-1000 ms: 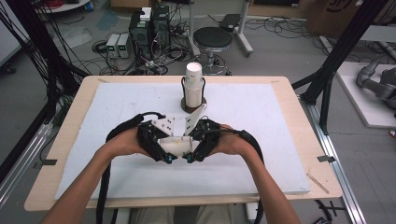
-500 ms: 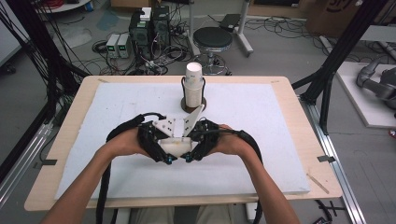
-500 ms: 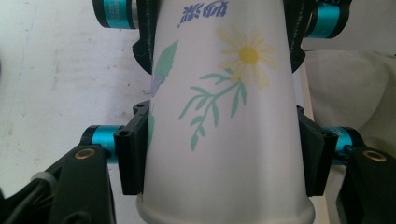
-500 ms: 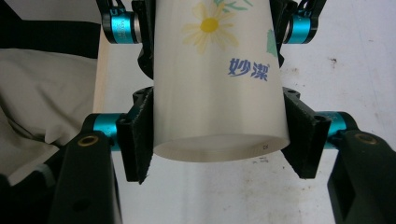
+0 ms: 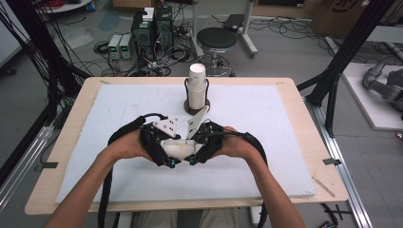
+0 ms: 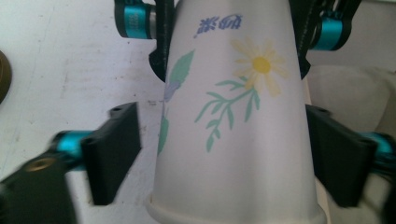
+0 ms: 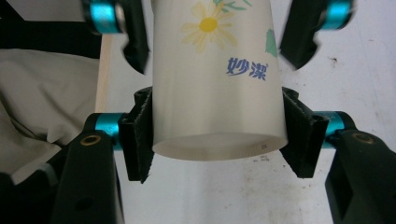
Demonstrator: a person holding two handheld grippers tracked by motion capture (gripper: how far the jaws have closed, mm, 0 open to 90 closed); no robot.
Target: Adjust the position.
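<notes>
A white paper cup [image 6: 233, 121] printed with a yellow daisy, green leaves and blue lettering lies between the left gripper [image 6: 224, 149]'s black jaws, rim nearest the camera. The jaws have just been opening: a gap shows beside the left one. Farther along, the right gripper [image 6: 231, 42] clasps the cup's narrow end above the white counter [image 6: 70, 60].

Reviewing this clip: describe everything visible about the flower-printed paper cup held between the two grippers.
The white paper cup, printed with a yellow daisy, green leaves and blue lettering, lies on its side above the white foam mat. It tapers from a rolled rim to a narrower base. The right gripper clamps its base end, pads pressing both sides. The left gripper has just been opening; its jaws stand beside the rim end, a gap showing on one side. The cup looks undented.
</notes>
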